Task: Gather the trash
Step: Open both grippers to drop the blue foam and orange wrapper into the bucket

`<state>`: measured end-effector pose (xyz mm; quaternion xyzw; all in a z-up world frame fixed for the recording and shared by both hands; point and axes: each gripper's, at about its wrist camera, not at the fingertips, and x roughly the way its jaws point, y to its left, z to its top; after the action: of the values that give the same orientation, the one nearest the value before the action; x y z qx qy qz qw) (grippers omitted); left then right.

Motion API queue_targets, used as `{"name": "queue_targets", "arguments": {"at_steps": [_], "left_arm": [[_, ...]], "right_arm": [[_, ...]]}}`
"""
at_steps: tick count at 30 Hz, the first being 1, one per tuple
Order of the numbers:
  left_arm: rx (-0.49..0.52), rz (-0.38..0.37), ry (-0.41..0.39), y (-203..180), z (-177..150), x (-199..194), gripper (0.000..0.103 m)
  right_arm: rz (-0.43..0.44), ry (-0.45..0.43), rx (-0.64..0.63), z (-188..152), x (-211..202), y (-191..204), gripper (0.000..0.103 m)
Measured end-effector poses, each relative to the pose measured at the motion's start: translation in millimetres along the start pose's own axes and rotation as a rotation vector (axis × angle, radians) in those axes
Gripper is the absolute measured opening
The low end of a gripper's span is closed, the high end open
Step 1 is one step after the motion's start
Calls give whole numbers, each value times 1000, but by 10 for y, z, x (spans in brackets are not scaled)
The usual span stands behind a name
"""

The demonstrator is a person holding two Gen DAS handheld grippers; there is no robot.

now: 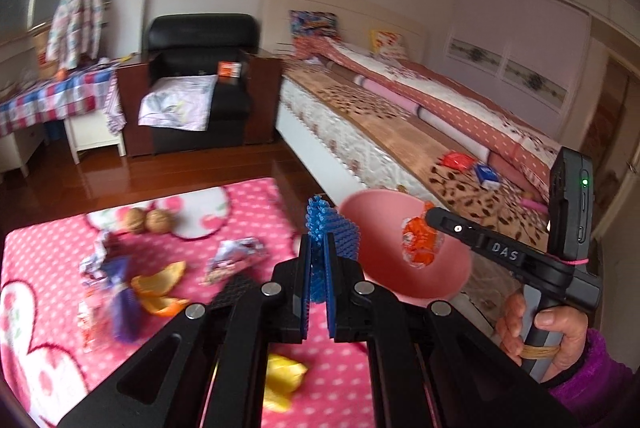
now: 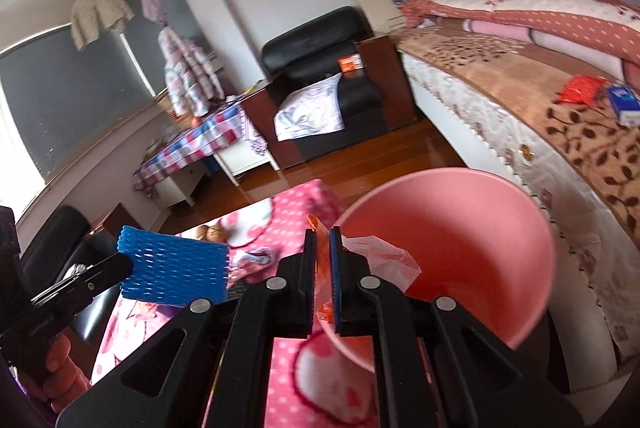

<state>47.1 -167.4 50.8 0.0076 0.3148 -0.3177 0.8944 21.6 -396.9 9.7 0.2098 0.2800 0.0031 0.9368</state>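
Clenched left tool (image 1: 319, 268) on blue foam net (image 1: 332, 228), just left of pink bin (image 1: 400, 292); clenched right tool (image 2: 323, 280) on orange wrapper (image 2: 326, 284) at the bin's mouth, apparently for dropping. Left peel (image 1: 160, 288) and other scraps farther left on the pink blanket (image 1: 256, 212).

Pink bin (image 2: 460, 212) mouth open; bed (image 2: 520, 132) edge close beside.

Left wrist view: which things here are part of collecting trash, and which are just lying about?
Job: blue foam net in the left tool; orange wrapper in the right tool; pink bin; orange peel; crumpled wrappers.

Lying about: bed; black armchair; hanging clothes.
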Motion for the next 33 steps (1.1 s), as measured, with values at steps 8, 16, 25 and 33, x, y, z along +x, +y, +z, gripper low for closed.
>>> {"name": "queue_targets", "arguments": {"at_steps": [8, 16, 25, 33], "left_arm": [[68, -35, 68, -449, 53, 485, 5], [100, -35, 133, -651, 6, 897, 6], [97, -36, 141, -609, 0, 929, 37], [40, -28, 128, -401, 32, 856, 41]], "right_arm": [[-32, 6, 65, -67, -69, -376, 7], [-44, 30, 101, -160, -31, -581, 7], [-44, 40, 118, -183, 33, -606, 7], [-57, 70, 147, -167, 130, -626, 7]]}}
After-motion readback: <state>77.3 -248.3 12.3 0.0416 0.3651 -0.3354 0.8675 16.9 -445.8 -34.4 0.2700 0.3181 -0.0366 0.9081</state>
